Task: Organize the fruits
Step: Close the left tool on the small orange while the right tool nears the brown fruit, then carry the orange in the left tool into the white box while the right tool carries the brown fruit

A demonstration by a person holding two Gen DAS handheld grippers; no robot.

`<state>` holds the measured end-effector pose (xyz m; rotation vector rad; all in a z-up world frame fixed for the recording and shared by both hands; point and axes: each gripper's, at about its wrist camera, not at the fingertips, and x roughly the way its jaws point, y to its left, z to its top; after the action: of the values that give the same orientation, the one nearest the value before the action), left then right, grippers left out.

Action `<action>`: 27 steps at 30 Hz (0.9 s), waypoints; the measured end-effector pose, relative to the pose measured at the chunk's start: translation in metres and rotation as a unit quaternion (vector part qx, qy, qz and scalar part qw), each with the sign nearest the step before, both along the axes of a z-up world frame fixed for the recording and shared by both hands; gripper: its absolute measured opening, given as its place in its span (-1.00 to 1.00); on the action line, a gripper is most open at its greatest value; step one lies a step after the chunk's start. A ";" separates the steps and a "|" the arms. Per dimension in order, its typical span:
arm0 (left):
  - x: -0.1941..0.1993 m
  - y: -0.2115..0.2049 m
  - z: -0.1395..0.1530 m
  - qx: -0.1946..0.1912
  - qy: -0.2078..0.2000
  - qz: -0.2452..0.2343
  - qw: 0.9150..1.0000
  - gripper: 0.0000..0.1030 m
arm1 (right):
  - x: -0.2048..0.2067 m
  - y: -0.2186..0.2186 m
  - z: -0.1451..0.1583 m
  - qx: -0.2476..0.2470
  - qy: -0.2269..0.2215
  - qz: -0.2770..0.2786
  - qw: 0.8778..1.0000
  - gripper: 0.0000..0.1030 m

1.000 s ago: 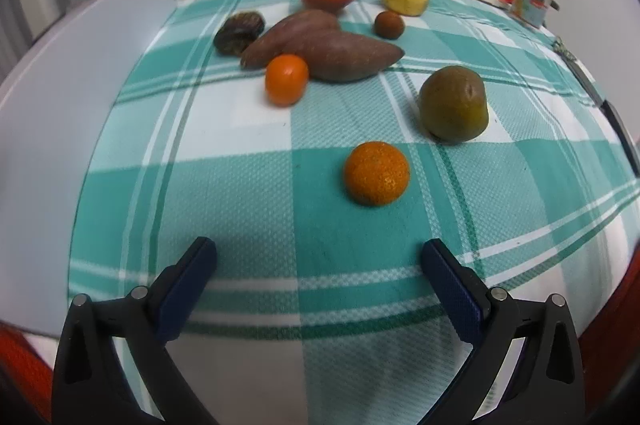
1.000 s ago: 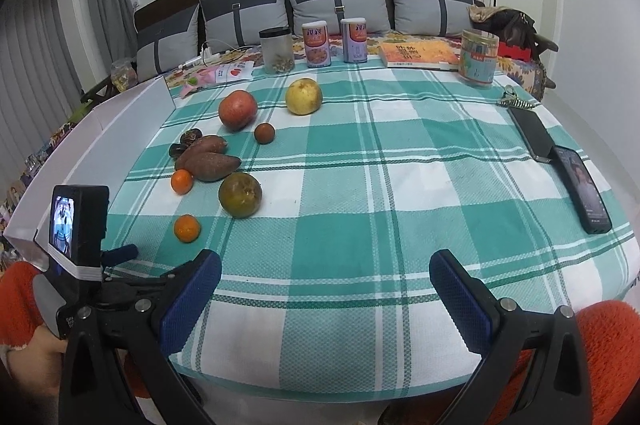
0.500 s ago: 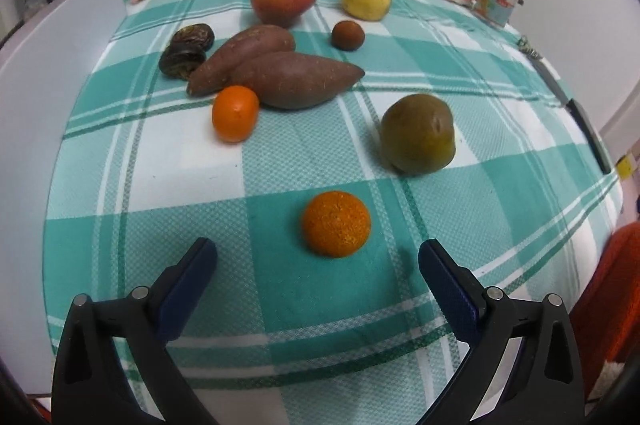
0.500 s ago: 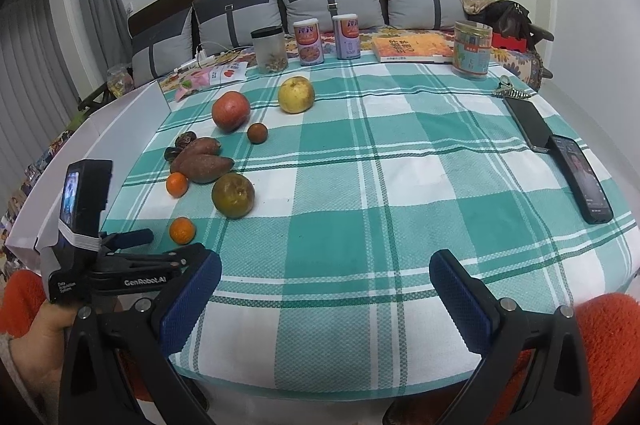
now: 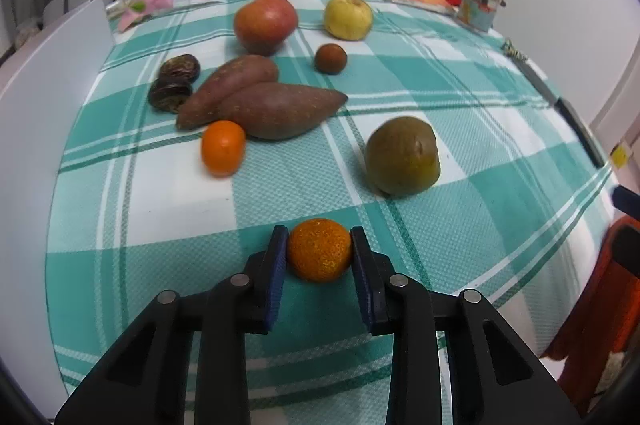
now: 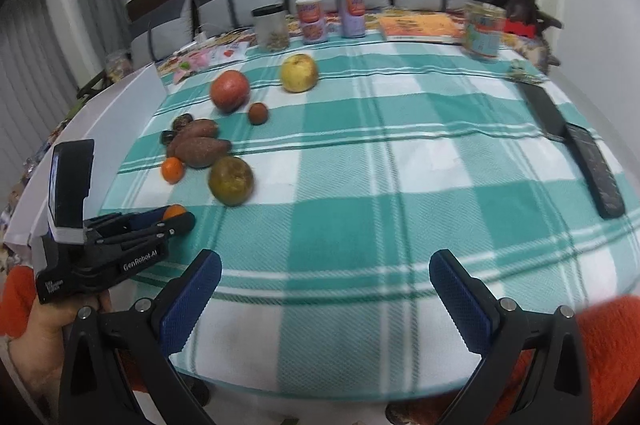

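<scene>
My left gripper (image 5: 319, 249) is shut on a small rough orange (image 5: 319, 250) at the near left of the checked tablecloth; the orange also shows in the right wrist view (image 6: 174, 212). Beyond it lie a second small orange (image 5: 223, 147), two sweet potatoes (image 5: 276, 109), a green-brown round fruit (image 5: 402, 156), two dark wrinkled fruits (image 5: 174, 83), a small brown fruit (image 5: 330, 58), a red apple (image 5: 265, 23) and a yellow apple (image 5: 348, 17). My right gripper (image 6: 325, 281) is open and empty above the table's near edge.
A white board (image 5: 48, 73) stands along the left edge. Two cans (image 6: 332, 17), a jar (image 6: 272, 27), a book (image 6: 420, 27) and a printed tin (image 6: 484, 35) line the back. Two dark phones (image 6: 572, 145) lie at the right. Grey cushions are behind.
My left gripper moved forward and closed on the near small orange. My right gripper shifted slightly and stayed open.
</scene>
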<state>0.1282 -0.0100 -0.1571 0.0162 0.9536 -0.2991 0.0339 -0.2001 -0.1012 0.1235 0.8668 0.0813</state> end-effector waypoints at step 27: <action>-0.005 0.046 0.055 -0.048 0.032 0.055 0.997 -0.44 | 0.124 0.093 -0.010 0.064 0.162 0.182 0.968 -0.05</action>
<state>0.1232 0.0361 -0.1023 -0.1348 0.9994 -0.2450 0.1575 -0.1072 -0.1108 0.0988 1.2044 0.4731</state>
